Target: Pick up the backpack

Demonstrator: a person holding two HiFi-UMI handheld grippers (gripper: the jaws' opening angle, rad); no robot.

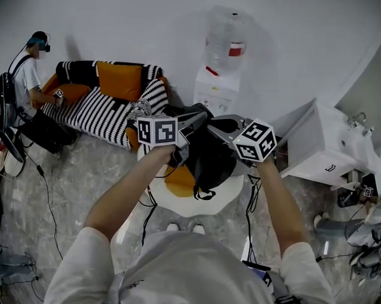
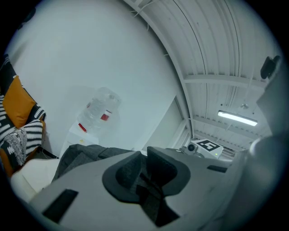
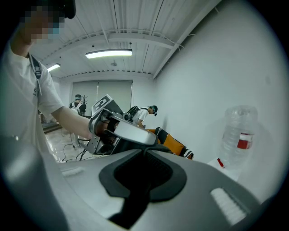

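Note:
The black backpack hangs in the air in front of me, held up from its top by both grippers. My left gripper comes in from the left and is shut on the bag's top; in the left gripper view its jaws pinch dark strap fabric, with the grey-black bag body just beyond. My right gripper comes in from the right, and in the right gripper view it is shut on a black strap. The two grippers' tips are close together above the bag.
Under the bag lies a round white piece with an orange patch. A striped sofa with orange cushions stands at the left, with a person beside it. A water dispenser stands behind, a white cabinet at the right. Cables cross the floor.

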